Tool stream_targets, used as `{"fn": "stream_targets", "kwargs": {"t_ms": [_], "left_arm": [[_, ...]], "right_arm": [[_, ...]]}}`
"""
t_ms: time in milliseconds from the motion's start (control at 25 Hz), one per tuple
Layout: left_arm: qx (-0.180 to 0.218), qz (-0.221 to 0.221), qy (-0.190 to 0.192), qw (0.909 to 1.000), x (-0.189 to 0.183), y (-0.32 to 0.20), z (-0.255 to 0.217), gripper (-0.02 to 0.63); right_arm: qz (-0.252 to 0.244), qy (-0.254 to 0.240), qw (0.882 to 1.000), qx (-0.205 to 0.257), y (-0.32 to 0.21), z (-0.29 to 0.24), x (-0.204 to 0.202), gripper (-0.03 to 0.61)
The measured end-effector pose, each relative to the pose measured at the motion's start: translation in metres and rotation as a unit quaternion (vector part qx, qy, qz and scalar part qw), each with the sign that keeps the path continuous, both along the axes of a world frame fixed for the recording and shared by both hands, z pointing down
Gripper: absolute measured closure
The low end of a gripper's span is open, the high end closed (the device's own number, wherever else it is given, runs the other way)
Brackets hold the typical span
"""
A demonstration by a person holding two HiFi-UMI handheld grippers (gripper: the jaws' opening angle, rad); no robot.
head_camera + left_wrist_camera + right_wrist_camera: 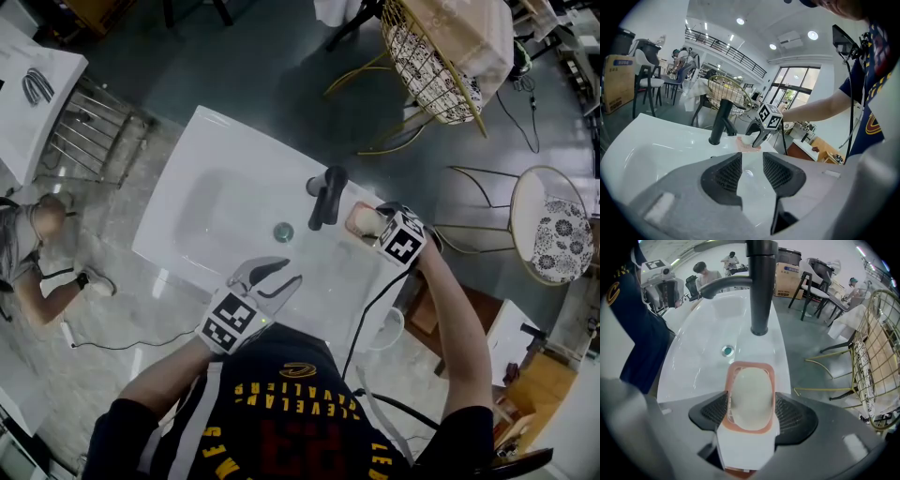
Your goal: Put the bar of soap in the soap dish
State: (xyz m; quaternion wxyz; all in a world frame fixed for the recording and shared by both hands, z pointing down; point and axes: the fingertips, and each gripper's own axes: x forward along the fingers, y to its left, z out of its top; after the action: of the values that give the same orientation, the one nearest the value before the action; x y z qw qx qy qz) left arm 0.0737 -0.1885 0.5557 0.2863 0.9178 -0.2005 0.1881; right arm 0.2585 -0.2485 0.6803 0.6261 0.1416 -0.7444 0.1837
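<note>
A pale oval bar of soap point(751, 397) lies in an orange soap dish point(750, 366) on the white sink's point(206, 159) right rim, beside the black faucet point(328, 195). My right gripper point(751, 411) points straight down over the dish, its jaws open on either side of the soap, the pads not pressing it. In the head view the dish point(361, 221) shows just left of that gripper's marker cube. My left gripper point(277, 274) hovers open and empty over the sink's near edge, aimed toward the dish point(743, 145) and the right gripper point(757, 143).
The basin's drain point(283, 232) sits left of the faucet. Gold wire chairs point(436, 66) and a round stool point(553, 230) stand to the right of the sink. A person crouches on the floor at the left point(28, 253). A cable trails by the sink's right side.
</note>
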Motion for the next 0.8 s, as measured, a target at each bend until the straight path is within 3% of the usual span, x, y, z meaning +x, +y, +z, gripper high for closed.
{"fn": "stream_targets", "kwargs": {"t_ms": [440, 560, 800], "left_arm": [[0.008, 0.016, -0.002, 0.9998, 0.008, 0.004, -0.005, 0.471], [0.011, 0.024, -0.003, 0.9996, 0.013, 0.006, -0.008, 0.471], [0.022, 0.045, 0.0, 0.9988, 0.025, 0.01, -0.016, 0.471]], "right_arm": [[0.043, -0.036, 0.998, 0.039, -0.006, -0.026, -0.001, 0.27], [0.06, -0.053, 0.995, 0.054, -0.004, -0.037, 0.0, 0.297], [0.118, -0.094, 0.983, 0.105, -0.005, -0.064, 0.006, 0.345]]}}
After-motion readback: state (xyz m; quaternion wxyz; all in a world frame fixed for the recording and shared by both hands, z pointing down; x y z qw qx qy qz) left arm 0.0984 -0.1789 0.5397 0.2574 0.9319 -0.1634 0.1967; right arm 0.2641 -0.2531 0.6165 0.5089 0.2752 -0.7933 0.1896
